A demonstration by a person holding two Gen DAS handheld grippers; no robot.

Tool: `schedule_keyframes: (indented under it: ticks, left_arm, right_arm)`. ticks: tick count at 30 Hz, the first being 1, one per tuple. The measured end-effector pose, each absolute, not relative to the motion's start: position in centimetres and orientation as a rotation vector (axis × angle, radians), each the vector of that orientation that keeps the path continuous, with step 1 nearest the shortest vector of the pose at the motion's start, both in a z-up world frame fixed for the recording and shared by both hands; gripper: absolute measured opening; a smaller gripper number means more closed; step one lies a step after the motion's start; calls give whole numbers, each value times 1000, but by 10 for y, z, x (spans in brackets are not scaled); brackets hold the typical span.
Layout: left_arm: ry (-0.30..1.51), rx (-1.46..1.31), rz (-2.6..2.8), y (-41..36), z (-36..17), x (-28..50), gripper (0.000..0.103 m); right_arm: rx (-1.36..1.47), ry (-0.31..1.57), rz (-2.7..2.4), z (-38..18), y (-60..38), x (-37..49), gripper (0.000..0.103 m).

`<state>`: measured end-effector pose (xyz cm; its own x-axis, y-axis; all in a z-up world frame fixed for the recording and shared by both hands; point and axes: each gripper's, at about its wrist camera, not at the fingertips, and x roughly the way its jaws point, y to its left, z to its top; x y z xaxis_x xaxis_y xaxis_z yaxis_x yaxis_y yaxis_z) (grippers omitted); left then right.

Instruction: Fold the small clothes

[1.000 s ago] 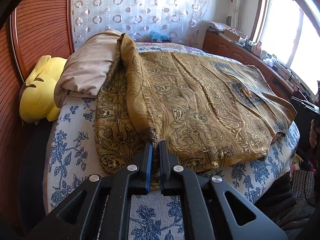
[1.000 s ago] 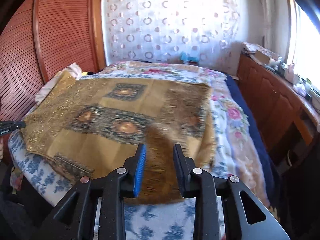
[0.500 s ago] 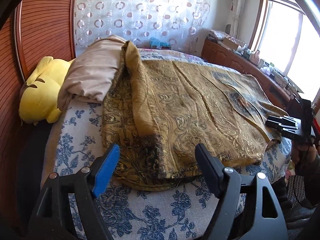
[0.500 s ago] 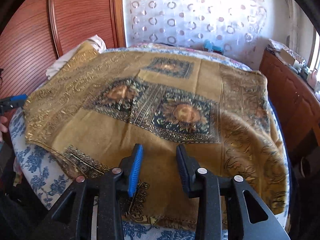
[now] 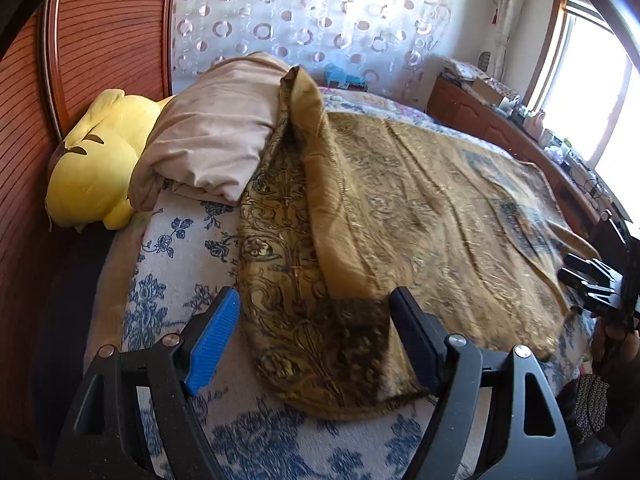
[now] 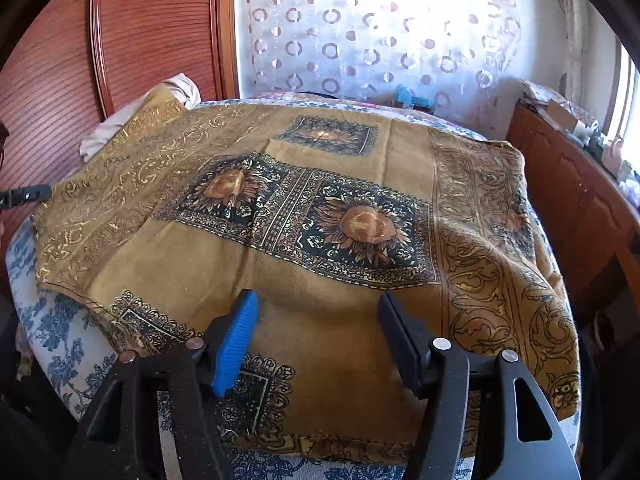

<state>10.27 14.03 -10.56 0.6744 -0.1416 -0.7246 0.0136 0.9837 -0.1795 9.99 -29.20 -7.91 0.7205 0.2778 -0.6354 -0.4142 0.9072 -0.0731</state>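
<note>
A gold-brown patterned cloth (image 5: 420, 208) with dark sunflower panels (image 6: 352, 224) lies spread on the bed. Its left edge is folded over in a long flap (image 5: 320, 208) that runs from the pillow to the near corner. My left gripper (image 5: 316, 336) is open and empty, its fingers either side of the cloth's near corner. My right gripper (image 6: 316, 340) is open and empty just above the cloth's near edge; it also shows at the right edge of the left wrist view (image 5: 600, 284).
The bed has a blue floral sheet (image 5: 176, 264). A beige pillow (image 5: 216, 140) and a yellow plush toy (image 5: 92, 168) lie at its head by the wooden headboard (image 5: 104, 32). A wooden cabinet (image 6: 568, 184) with clutter stands along the window side.
My left gripper let go of the cloth's folded edge and opened wide; the flap now lies flat. My right gripper opened and drew closer over the cloth.
</note>
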Motion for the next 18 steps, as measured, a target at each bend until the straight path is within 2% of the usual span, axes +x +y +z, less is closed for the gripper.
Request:
schedule_keyframes:
  ticks: [8, 9, 10, 11, 13, 14, 16, 18]
  left_arm:
    - [845, -180, -72, 141, -114, 113, 78]
    - [841, -184, -84, 140, -114, 112, 76]
    - [837, -184, -91, 140, -114, 112, 67]
    - [835, -182, -98, 138, -113, 111, 63]
    - [836, -188, -115, 137, -113, 110, 44]
    - [839, -197, -131, 136, -113, 110, 39]
    - [841, -200, -156, 133, -112, 109, 23]
    - [832, -186, -169, 125, -109, 108, 15]
  right_arm:
    - [-207, 665, 389, -79, -294, 100, 67]
    - [-208, 665, 390, -79, -294, 101, 67]
    - [-208, 665, 390, -79, -294, 101, 67]
    - [-207, 665, 390, -79, -294, 101, 67]
    - [-207, 665, 390, -79, -293, 100, 67]
    - [-207, 665, 390, -79, -294, 101, 67]
    - [-208, 665, 390, -79, -294, 101, 67]
    - [-208, 665, 391, -79, -294, 101, 67]
